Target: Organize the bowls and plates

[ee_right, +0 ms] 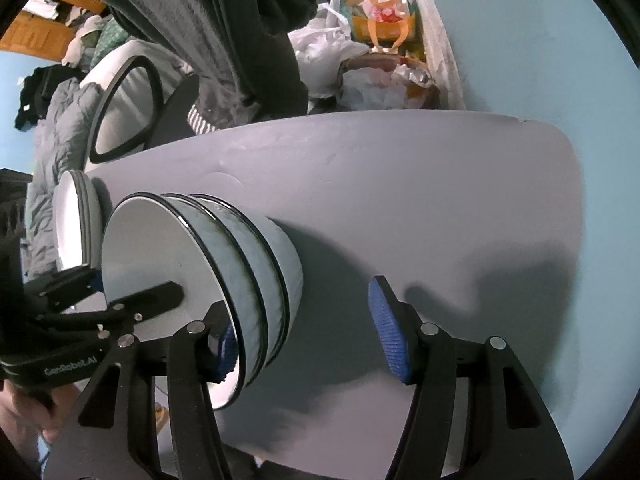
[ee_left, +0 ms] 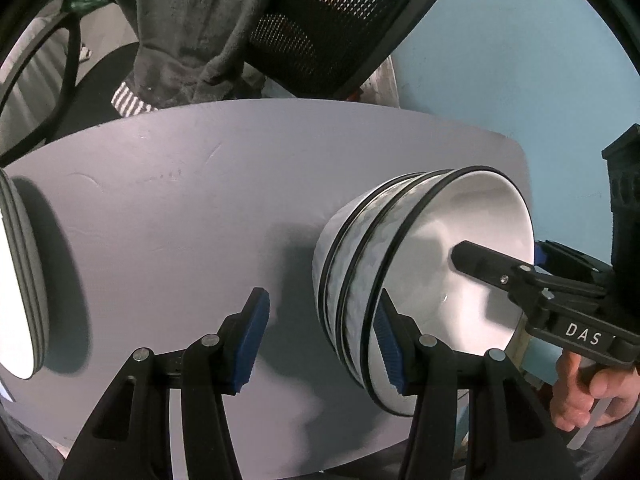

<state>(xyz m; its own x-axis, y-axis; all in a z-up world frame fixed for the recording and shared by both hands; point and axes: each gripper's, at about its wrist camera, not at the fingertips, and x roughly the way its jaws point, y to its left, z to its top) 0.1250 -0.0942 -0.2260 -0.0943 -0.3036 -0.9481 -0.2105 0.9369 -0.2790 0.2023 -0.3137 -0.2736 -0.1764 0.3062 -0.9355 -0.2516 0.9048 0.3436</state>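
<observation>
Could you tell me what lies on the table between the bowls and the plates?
Nothing: bare table separates bowls from plates, in the left wrist view.

right tongs (ee_right: 306,330) open, straddling rim | bowl stack (ee_right: 256,256) | table (ee_right: 440,184)

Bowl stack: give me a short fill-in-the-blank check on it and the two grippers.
The nested stack holds ___ bowls. Each bowl's rim is edged in ___. The left gripper and right gripper both have ___ jaws. One right gripper finger reaches ___ the top bowl.
Missing words: three; black; open; inside.
</observation>
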